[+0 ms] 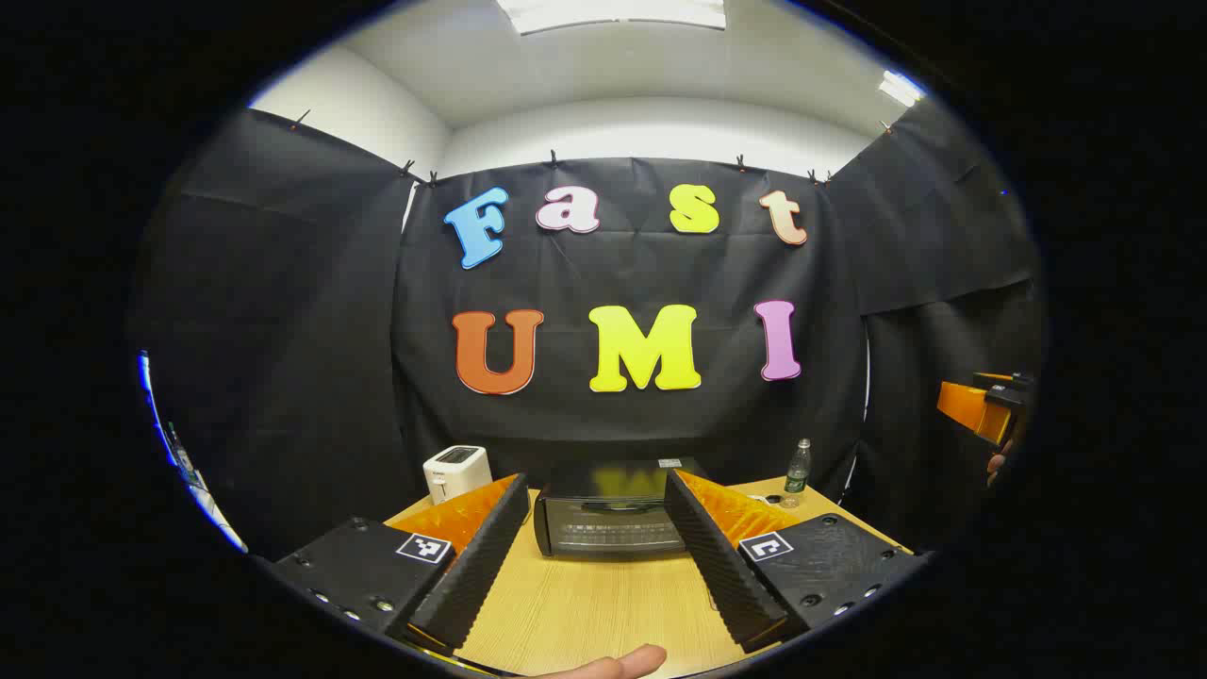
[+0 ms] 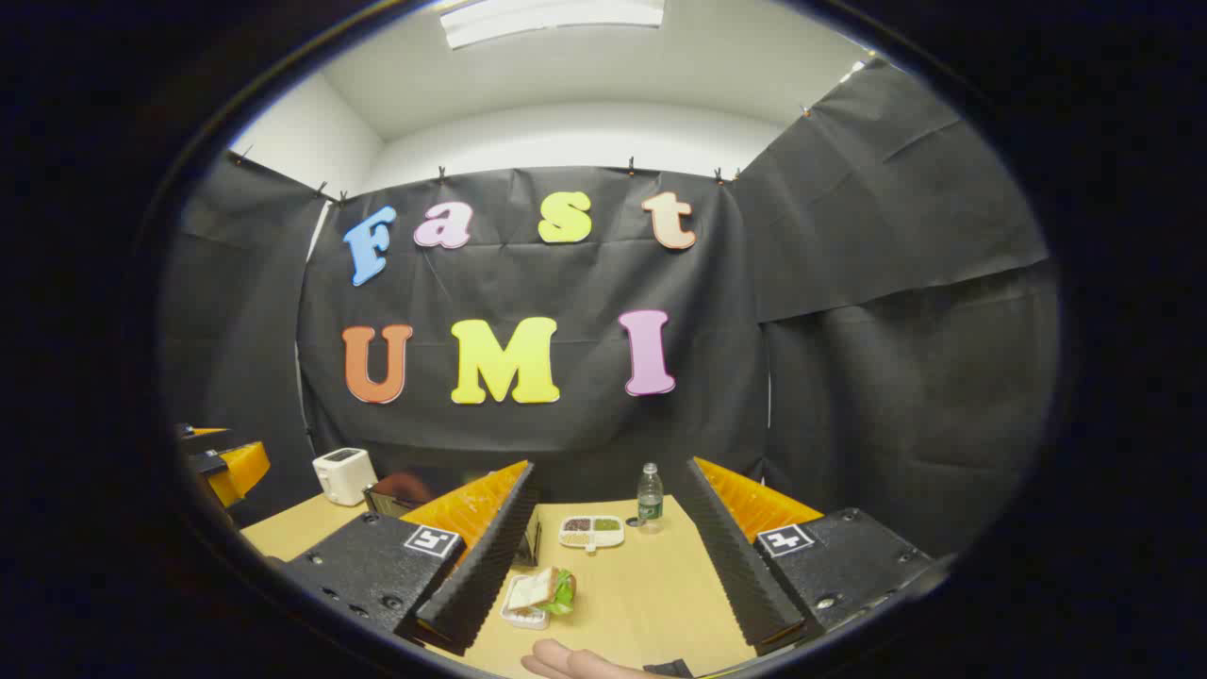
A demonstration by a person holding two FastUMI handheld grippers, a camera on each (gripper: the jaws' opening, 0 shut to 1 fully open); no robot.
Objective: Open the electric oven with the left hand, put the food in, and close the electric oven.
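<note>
A black electric oven stands at the back of the wooden table, door closed, straight ahead between my left gripper's fingers. My left gripper is open and holds nothing, well short of the oven. In the right gripper view a sandwich with green lettuce on a small white tray lies on the table just right of my right gripper's left finger. My right gripper is open and empty above the table. The oven's corner peeks out behind that left finger.
A white toaster stands left of the oven, and a green-labelled bottle right of it. A white divided dish with food sits near the bottle. A fingertip shows at the lower edge. The other gripper is at far right.
</note>
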